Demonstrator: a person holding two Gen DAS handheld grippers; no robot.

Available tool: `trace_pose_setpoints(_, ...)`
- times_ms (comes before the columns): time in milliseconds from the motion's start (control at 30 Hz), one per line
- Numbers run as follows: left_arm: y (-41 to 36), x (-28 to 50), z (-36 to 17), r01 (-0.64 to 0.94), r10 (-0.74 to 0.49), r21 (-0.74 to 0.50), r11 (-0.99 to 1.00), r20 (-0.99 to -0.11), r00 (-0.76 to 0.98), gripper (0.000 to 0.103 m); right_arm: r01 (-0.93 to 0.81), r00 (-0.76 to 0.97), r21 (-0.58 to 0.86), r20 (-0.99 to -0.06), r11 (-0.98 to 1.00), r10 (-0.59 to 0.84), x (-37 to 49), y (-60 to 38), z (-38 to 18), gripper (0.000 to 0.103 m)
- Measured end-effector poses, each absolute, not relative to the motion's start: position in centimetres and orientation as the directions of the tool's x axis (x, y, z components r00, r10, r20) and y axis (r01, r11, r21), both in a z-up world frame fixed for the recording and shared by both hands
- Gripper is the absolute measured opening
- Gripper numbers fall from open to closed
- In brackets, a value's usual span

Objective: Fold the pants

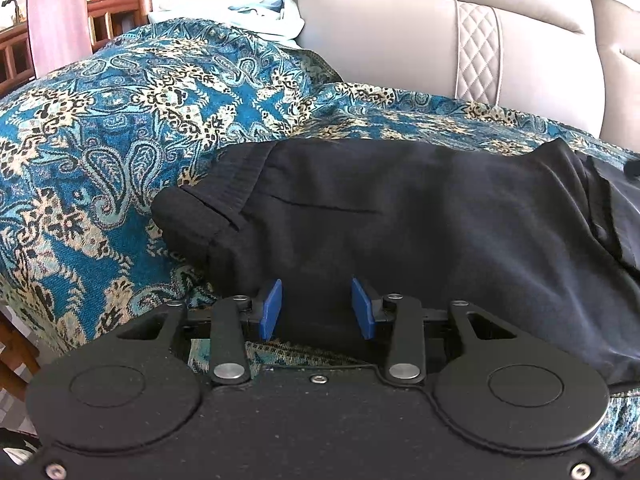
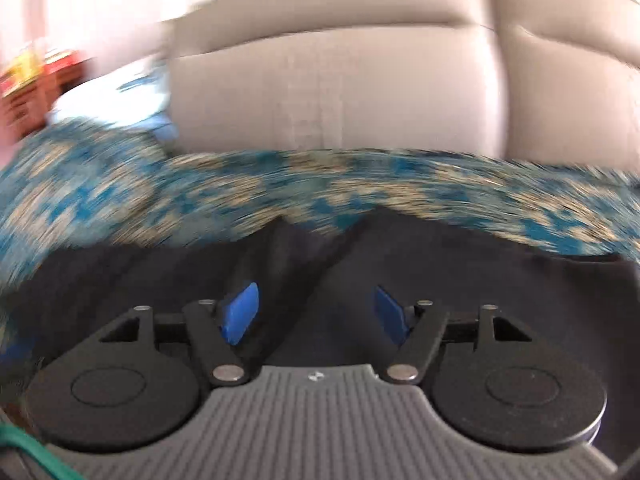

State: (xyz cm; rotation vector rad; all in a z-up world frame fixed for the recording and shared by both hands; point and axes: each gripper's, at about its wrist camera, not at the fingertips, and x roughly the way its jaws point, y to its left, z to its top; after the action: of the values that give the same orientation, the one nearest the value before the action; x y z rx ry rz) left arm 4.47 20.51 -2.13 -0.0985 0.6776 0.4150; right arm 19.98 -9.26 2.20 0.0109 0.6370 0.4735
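Note:
Black pants (image 1: 400, 220) lie folded on a blue patterned sofa cover (image 1: 100, 140), with the ribbed waistband (image 1: 188, 216) at the left. My left gripper (image 1: 316, 308) is open at the pants' near edge, its blue pads (image 1: 270, 308) on either side of the fabric. In the blurred right wrist view the pants (image 2: 500, 300) fill the lower half, with a raised fold (image 2: 288, 248) in front. My right gripper (image 2: 316, 312) is open just over the fabric, holding nothing.
A beige sofa backrest (image 1: 400, 40) rises behind the cover, also in the right wrist view (image 2: 340, 80). Pale blue cloth (image 1: 272, 12) lies at the sofa's far left. Wooden furniture (image 1: 100, 12) stands beyond the left edge.

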Motion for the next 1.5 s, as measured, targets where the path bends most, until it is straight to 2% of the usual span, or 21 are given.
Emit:
trace_pose_setpoints(67,20.5,4.5,-2.2,-0.408,0.340,0.038,0.912,-0.626,0.702,0.038,-0.312,0.686,0.184,-0.635,0.932,0.355,24.2,-9.5,2.7,0.071)
trace_pose_setpoints(133,20.6,4.6,-2.2,-0.411,0.337,0.028,0.911,-0.626,0.703,0.038,-0.226,0.657,0.179,-0.697,0.958,0.286,27.7,-9.2,2.4,0.070)
trace_pose_setpoints(233,20.6,4.6,-2.3,-0.411,0.336,0.026,0.911,-0.622,0.707,0.038,-0.181,0.628,0.156,-0.742,0.971,0.236,30.7,-7.8,1.7,0.071)
trace_pose_setpoints(267,20.6,4.7,-2.3,-0.410,0.335,0.025,0.912,-0.621,0.708,0.038,-0.185,0.623,0.131,-0.750,0.974,0.220,31.3,-7.1,1.4,0.068)
trace_pose_setpoints(300,20.7,4.7,-2.3,-0.410,0.334,0.022,0.912,-0.620,0.710,0.038,-0.186,0.619,0.083,-0.764,0.979,0.182,31.8,-6.2,1.0,0.062)
trace_pose_setpoints(333,20.7,4.7,-2.3,-0.410,0.332,0.018,0.912,-0.620,0.711,0.038,-0.169,0.618,0.038,-0.774,0.985,0.136,32.1,-5.5,0.7,0.035)
trace_pose_setpoints(367,20.8,4.6,-2.3,-0.410,0.330,0.013,0.912,-0.619,0.713,0.038,-0.140,0.629,0.021,-0.770,0.990,0.105,32.3,-5.4,0.6,0.017)
trace_pose_setpoints(400,20.8,4.6,-2.3,-0.410,0.327,0.008,0.912,-0.618,0.714,0.038,-0.100,0.647,0.019,-0.758,0.995,0.080,32.2,-5.4,0.6,0.008)
trace_pose_setpoints(533,20.9,4.5,-2.4,-0.407,0.323,0.002,0.914,-0.611,0.723,0.039,-0.086,0.679,0.067,-0.726,0.994,0.107,32.2,-5.8,1.1,0.005)
trace_pose_setpoints(667,20.9,4.5,-2.5,-0.404,0.324,0.003,0.915,-0.604,0.728,0.039,-0.145,0.714,0.152,-0.668,0.978,0.210,32.7,-6.4,1.7,0.006)
trace_pose_setpoints(733,20.9,4.5,-2.5,-0.406,0.324,0.000,0.914,-0.603,0.729,0.039,-0.180,0.713,0.179,-0.654,0.967,0.254,32.9,-6.5,1.5,0.012)
trace_pose_setpoints(767,20.9,4.6,-2.5,-0.408,0.324,-0.001,0.913,-0.604,0.728,0.039,-0.203,0.691,0.186,-0.668,0.961,0.276,33.2,-6.3,1.3,0.035)
trace_pose_setpoints(800,20.9,4.6,-2.5,-0.409,0.324,-0.003,0.913,-0.604,0.728,0.039,-0.210,0.678,0.188,-0.679,0.959,0.282,33.3,-6.2,1.2,0.037)
trace_pose_setpoints(833,20.9,4.6,-2.5,-0.409,0.325,-0.003,0.912,-0.604,0.728,0.039,-0.224,0.675,0.188,-0.678,0.956,0.291,33.1,-6.2,1.0,0.046)
trace_pose_setpoints(867,20.9,4.6,-2.5,-0.409,0.325,-0.002,0.912,-0.603,0.728,0.040,-0.252,0.677,0.184,-0.668,0.950,0.309,32.6,-6.2,1.1,0.063)
trace_pose_setpoints(933,20.9,4.6,-2.5,-0.407,0.325,0.002,0.913,-0.603,0.728,0.040,-0.305,0.707,0.159,-0.623,0.939,0.335,31.0,-6.4,1.5,0.071)
trace_pose_setpoints(1100,20.9,4.6,-2.5,-0.409,0.325,-0.001,0.912,-0.606,0.726,0.040,-0.441,0.762,-0.017,-0.536,0.897,0.364,25.2,-6.9,2.9,0.074)
trace_pose_setpoints(1233,20.9,4.6,-2.5,-0.412,0.328,0.000,0.911,-0.606,0.724,0.040,-0.534,0.790,-0.219,-0.473,0.817,0.390,18.3,-7.2,2.2,0.076)
trace_pose_setpoints(1367,20.8,4.7,-2.5,-0.414,0.331,0.003,0.910,-0.607,0.723,0.040,-0.604,0.756,-0.278,-0.498,0.747,0.425,12.6,-7.5,0.0,0.076)
trace_pose_setpoints(1500,20.8,4.7,-2.5,-0.415,0.332,0.004,0.910,-0.607,0.722,0.040,-0.602,0.740,-0.285,-0.549,0.746,0.388,11.2,-6.7,-2.7,0.073)
